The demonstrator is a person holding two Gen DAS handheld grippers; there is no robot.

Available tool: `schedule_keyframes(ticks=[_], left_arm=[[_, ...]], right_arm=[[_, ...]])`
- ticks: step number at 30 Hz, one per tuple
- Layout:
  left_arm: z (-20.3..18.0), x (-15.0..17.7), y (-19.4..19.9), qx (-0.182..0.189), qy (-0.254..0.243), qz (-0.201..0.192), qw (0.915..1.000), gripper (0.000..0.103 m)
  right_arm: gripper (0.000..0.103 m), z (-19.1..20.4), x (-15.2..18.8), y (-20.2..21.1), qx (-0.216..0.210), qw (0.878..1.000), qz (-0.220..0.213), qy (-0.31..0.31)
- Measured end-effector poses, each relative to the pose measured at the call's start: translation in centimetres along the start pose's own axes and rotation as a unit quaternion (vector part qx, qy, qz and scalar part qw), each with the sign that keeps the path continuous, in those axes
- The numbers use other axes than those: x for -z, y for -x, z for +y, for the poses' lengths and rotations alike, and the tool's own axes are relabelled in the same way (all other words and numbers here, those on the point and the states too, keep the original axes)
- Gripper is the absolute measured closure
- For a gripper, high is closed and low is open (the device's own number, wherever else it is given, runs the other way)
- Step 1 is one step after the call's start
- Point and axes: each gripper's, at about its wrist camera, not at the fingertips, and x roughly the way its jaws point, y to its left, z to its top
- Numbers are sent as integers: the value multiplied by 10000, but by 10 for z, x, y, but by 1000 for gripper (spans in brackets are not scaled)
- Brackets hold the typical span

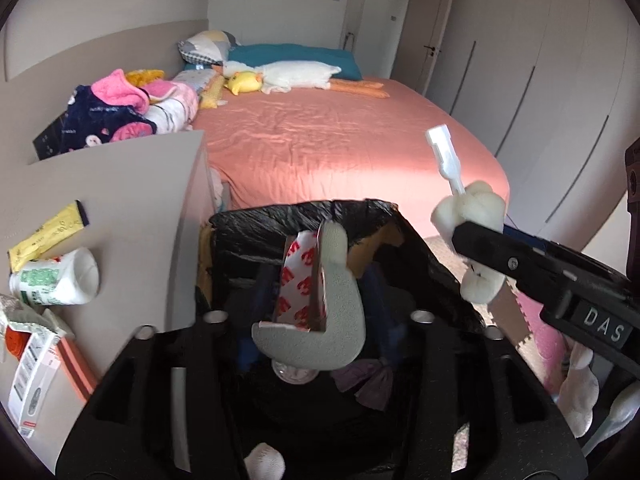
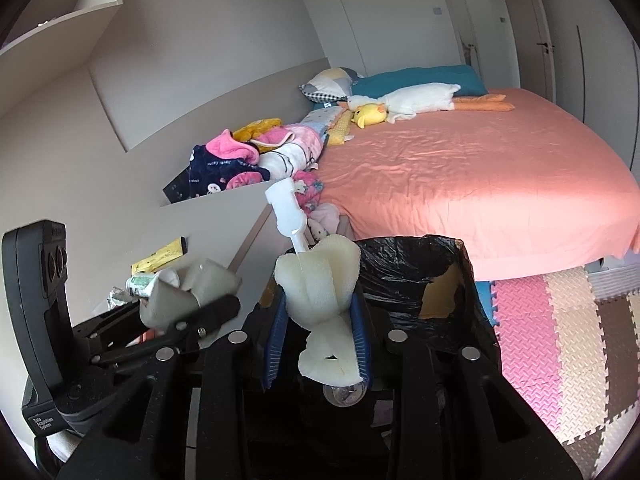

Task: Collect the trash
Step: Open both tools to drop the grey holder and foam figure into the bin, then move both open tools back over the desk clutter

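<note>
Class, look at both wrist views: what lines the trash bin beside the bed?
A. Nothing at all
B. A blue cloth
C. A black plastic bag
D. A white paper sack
C: the bin wears a glossy black plastic bag, folded over its rim in both views.

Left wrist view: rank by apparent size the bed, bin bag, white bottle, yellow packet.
1. bed
2. bin bag
3-4. white bottle and yellow packet: look alike, not ranked.

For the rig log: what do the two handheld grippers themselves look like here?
Both are matte black plastic with flat, ribbed finger frames studded with round silver magnets. The right gripper has blue ridged pads and a white "DAS" label on its side. The left gripper has a black handle labelled "Data Acquisition System".
</note>
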Motion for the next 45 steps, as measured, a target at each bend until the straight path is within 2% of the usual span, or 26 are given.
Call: schedule_keyframes(ticks=[1,2,3,4,7,14,23,33,45], left_arm=[[-1,2,-3,151,-2,59,9999,13],[-2,4,-4,314,-16,74,9995,13],[-5,5,-6,502,-34,152,9986,13],[-7,7,-8,547,-59,197,9983,13],[-10,9,-9,389,-98,181,9990,13],[3,8,-3,202,208,111,9995,13],[47,15,28,-324,586,-191,9976,13],[101,34,77,-1077,899,-473,9890,13],[159,61,115,-1701,1282,-556,9755,13]], right_arm=[[47,-3,0,1,109,9999,-52,-111],[32,-7,-1,3,270,9993,-141,-211],[25,-9,-1,5,391,9987,-220,-259],[24,-10,-1,6,449,9983,-268,-271],[23,-16,-3,5,372,9984,-252,-343],[23,-12,-3,7,299,9987,-267,-310],[23,21,1,-1,31,9999,-154,-31],[23,78,17,-20,-396,9982,168,424],[23,137,39,-46,-797,9916,571,848]])
